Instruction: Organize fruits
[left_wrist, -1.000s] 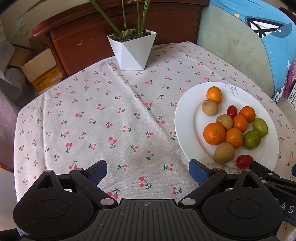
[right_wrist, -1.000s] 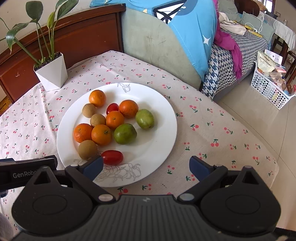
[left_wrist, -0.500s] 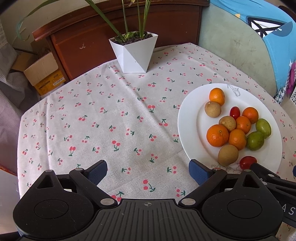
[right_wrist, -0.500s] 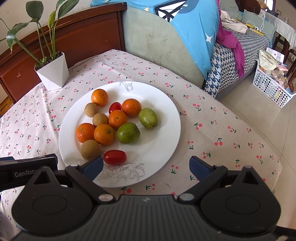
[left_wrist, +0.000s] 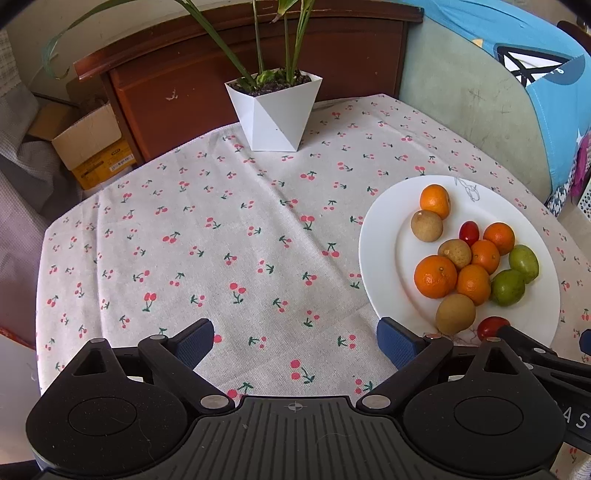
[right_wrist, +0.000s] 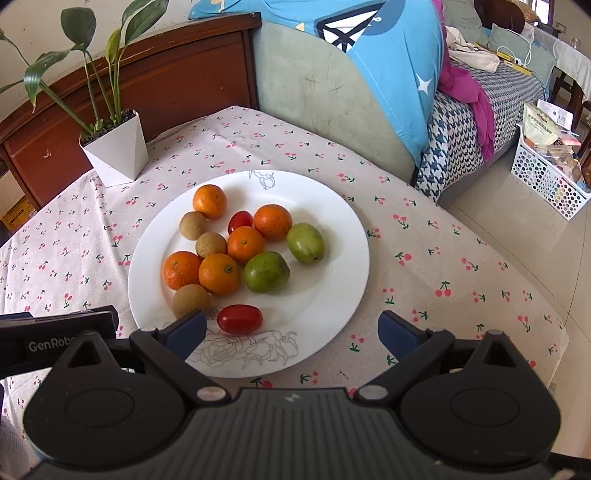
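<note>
Now both spread wide, empty: left tool (left_wrist: 295, 341) & right tool (right_wrist: 291, 328) over plate (right_wrist: 340, 229).

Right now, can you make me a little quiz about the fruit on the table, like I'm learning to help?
1. How many orange fruits lie on the white plate?
2. True or false: the right tool is shut on the nearest red tomato.
3. Which stands beyond the plate on the tablecloth: A) a cup, B) a white plant pot, C) a basket?

Key
1. Five.
2. False: it is open and holds nothing, and the tomato lies on the plate.
3. B.
</note>
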